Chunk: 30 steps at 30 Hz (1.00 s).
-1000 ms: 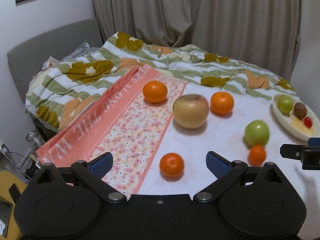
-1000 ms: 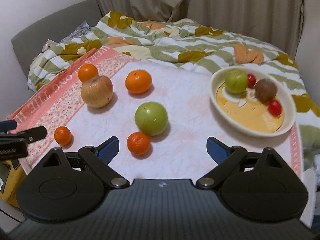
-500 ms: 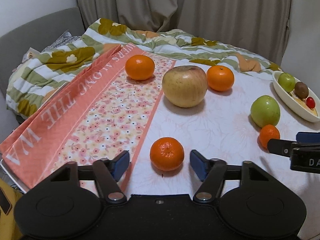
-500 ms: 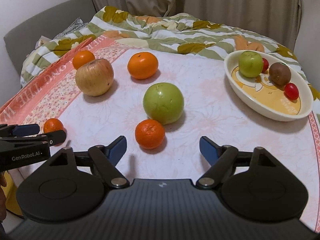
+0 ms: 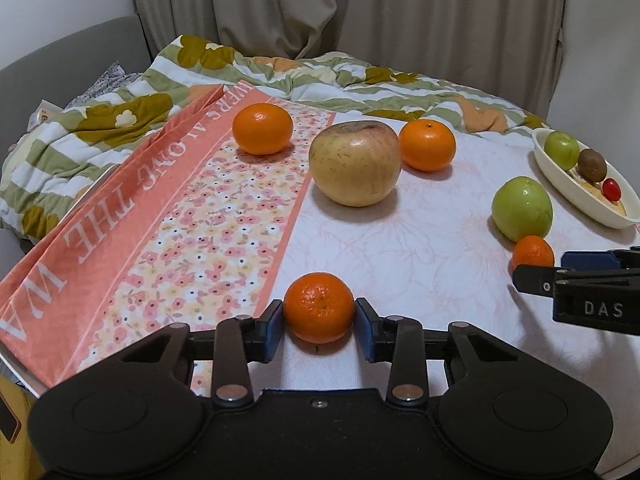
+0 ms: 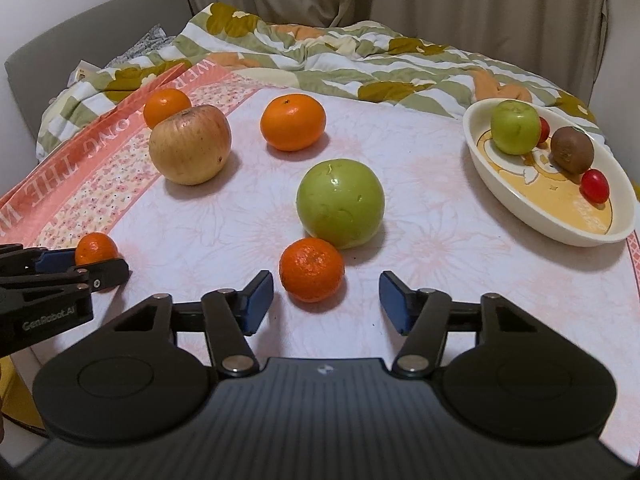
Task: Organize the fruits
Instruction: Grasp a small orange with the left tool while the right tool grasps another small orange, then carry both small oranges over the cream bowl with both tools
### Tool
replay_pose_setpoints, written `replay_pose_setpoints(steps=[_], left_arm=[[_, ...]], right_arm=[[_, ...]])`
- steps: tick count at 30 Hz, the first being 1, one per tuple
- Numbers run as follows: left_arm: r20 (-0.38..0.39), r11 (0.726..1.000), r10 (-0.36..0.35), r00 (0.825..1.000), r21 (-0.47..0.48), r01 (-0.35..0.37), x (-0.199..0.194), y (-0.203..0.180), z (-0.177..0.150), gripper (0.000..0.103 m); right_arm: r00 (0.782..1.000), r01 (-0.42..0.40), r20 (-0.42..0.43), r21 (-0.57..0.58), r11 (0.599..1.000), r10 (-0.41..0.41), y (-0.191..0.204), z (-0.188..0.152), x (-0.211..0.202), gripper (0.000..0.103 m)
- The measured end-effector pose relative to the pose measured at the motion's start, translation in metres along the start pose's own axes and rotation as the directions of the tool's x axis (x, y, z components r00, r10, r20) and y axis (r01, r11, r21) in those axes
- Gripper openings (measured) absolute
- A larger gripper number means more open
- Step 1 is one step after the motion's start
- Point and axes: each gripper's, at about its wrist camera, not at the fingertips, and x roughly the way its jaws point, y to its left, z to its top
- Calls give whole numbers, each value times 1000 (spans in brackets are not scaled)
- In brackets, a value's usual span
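Left gripper (image 5: 319, 322) closing, pads pinching a small mandarin (image 5: 319, 307) on the table (image 5: 420, 240), ready to lift. Right gripper (image 6: 326, 300) closing, pads still clear of a second mandarin (image 6: 311, 269). Bowl (image 6: 520, 216) likely destination.

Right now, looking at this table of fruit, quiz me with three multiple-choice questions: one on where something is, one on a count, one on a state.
1. Where is the kiwi?
A. on the orange cloth
B. in the white dish
C. beside the big tan apple

2. How many red cherry tomatoes are in the dish?
A. none
B. two
C. five

3. What is the left gripper doing?
A. closing on a small mandarin
B. gripping the green apple
C. hanging wide open over bare cloth

Answers: 1 B, the kiwi lies inside the dish. 2 B, one tomato in front, another behind the dish's own green fruit. 3 A, the blue pads press the mandarin's sides as the jaws close.
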Motion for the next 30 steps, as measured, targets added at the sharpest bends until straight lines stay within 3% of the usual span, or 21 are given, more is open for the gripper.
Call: replay_pose_setpoints(steps=[6, 9, 19, 30], left_arm=[[-5, 1000, 2, 1000, -11, -2, -3, 5, -2, 41], [-8, 1000, 2, 1000, -13, -2, -4, 8, -4, 41], [8, 1000, 13, 1000, -14, -13, -19, 13, 0, 41], [77, 999, -48, 996, 21, 47, -65, 1, 32, 41]], right_arm=[[1000, -10, -3, -13, 1000, 9, 6, 2, 7, 66], [1000, -8, -2, -17, 1000, 8, 8, 2, 10, 52], [1000, 6, -3, -10, 1000, -6, 12, 5, 1, 52], [999, 32, 32, 21, 999, -33, 8, 22, -55, 51]])
